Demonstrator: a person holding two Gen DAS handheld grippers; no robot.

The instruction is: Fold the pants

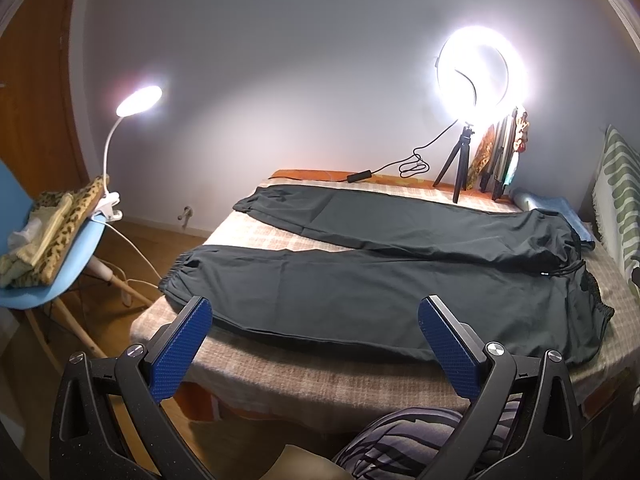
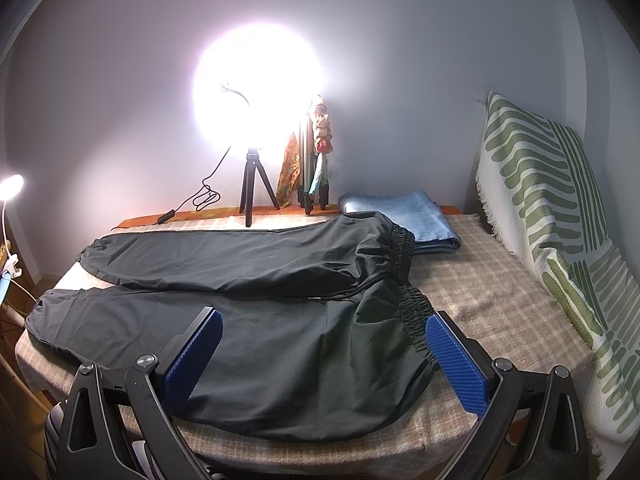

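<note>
Home bedroom. Shown by: bed (image 2: 480, 292) under checked blanket, set against plain wall; green-patterned cushion (image 2: 552, 216) propped at one end; folded blue cloth (image 2: 400, 212); blue chair (image 1: 60, 264) piled with clothing; wooden floor (image 1: 160, 240). Lit by ring light (image 1: 480, 72) on tripod and clip lamp (image 1: 138, 100).

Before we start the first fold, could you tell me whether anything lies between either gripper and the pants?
Nothing visible does. The black pants lie spread flat on the bed, directly ahead of the open left gripper and open right gripper. The folded blue cloth sits beyond the waistband, and the ring light stands by the wall.
</note>
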